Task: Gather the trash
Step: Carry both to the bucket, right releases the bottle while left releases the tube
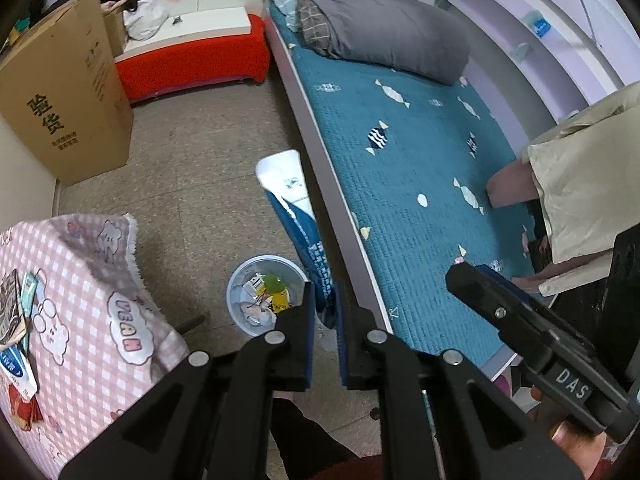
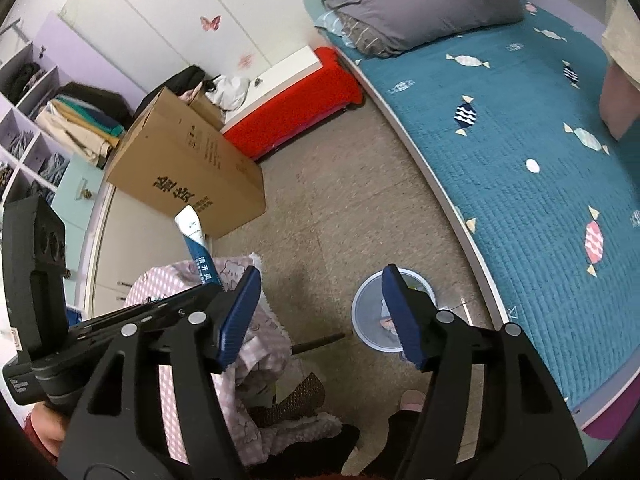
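Observation:
My left gripper [image 1: 323, 300] is shut on a blue and white plastic wrapper [image 1: 298, 216], which sticks up and away above the floor. A small blue trash bin [image 1: 262, 294] with scraps in it stands on the floor just left of the wrapper's lower end. In the right wrist view my right gripper [image 2: 320, 316] is open and empty above the floor, with the bin [image 2: 374, 320] behind its right finger. The wrapper [image 2: 196, 240] and the left gripper show at the left there. The right gripper also shows in the left wrist view [image 1: 520, 320].
A bed with a teal quilt [image 1: 420, 168] and grey folded duvet [image 1: 380, 20] runs along the right. A pink checked cloth [image 1: 72, 312] covers a table at left with items on it. A cardboard box [image 1: 64, 100] and a red bench [image 1: 192, 60] stand farther back.

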